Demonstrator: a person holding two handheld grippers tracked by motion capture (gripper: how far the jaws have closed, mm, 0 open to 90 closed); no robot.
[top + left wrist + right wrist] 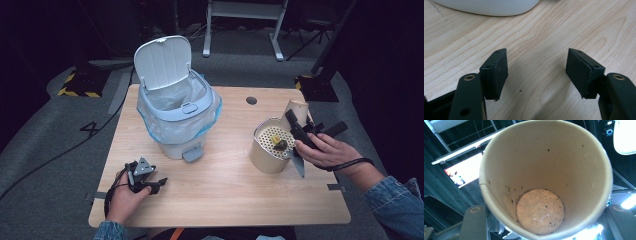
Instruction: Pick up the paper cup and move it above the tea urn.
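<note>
Right tool [300, 131] clamped on a paper cup [296, 111], held tipped over a perforated metal can [270, 146] at the right of the wooden surface [225, 190]. Cup mouth turned toward the tool's camera in the right gripper view: pale interior [544, 170] dotted with dark specks, round bottom showing, a few crumbs clinging to the wall, a jaw on either side of the rim. Small dark and yellow bits [278, 142] lying on the can's perforated top, just below the cup. Right hand [327, 150] wrapped around the tool body, denim sleeve at the edge.

Left tool [145, 177] resting low on the near left of the surface, jaws apart with nothing between them; bare wood grain [536, 62] between the two black pads [497, 71] in the left gripper view, a white curved base [486, 6] just ahead.

Pedal bin [177, 112] standing mid-surface, lid flipped up, clear liner folded over the rim, well apart from the can.
</note>
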